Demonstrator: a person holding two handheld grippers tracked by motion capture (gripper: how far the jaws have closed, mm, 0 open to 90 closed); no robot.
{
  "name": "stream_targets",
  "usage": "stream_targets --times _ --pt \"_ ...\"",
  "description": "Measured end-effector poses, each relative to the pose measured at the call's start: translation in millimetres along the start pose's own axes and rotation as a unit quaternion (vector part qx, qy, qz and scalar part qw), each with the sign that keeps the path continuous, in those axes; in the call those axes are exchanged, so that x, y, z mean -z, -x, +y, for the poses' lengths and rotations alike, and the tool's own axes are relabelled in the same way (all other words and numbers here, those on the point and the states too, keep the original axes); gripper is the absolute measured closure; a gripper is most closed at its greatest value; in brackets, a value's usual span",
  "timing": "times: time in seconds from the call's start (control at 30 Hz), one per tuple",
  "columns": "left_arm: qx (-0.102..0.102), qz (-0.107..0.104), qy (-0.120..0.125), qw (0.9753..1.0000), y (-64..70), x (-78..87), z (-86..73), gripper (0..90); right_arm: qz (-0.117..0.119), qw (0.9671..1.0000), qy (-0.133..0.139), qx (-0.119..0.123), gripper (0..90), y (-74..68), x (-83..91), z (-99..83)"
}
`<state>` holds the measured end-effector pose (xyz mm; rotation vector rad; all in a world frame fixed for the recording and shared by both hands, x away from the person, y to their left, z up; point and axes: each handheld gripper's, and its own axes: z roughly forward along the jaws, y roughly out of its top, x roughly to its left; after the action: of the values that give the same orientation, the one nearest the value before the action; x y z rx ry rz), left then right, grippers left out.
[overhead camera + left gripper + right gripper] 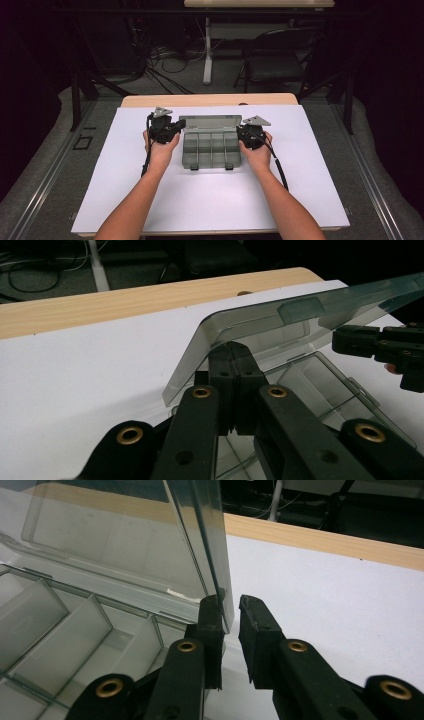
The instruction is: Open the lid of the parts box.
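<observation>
A clear grey compartment box [211, 150] sits mid-table with its lid [210, 122] raised. My left gripper [176, 129] is at the lid's left end. In the left gripper view it [232, 347] is shut, with its tips against the tilted lid [280, 325] above the tray [320, 375]; I cannot tell if it pinches anything. My right gripper [244, 133] is at the lid's right end. In the right gripper view it [231, 605] is narrowly open around the lid's [115, 535] side edge, which touches one jaw. The compartments [75, 630] hold nothing.
The box rests on a white board [215, 200] over a wooden table [210, 100]. Beyond the far edge stand a dark chair [280, 60], a table leg [207, 50] and floor cables [165, 60]. The other gripper [380, 347] sits across the box in the left gripper view.
</observation>
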<state>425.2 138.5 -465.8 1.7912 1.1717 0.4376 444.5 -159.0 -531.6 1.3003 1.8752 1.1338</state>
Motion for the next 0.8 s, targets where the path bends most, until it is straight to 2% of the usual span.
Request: stream_targets --times 0.5,0.8 --pt "-0.001 -0.002 -0.003 1.0000 -0.3 -0.4 -0.4 88.5 -0.008 0.9999 0.004 0.009 86.1 -3.7 -0.1 0.1" --pt "-0.006 -0.011 -0.010 0.9999 1.7 -0.3 -1.7 79.3 -0.007 1.0000 0.002 0.003 86.3 -3.2 -0.2 0.4"
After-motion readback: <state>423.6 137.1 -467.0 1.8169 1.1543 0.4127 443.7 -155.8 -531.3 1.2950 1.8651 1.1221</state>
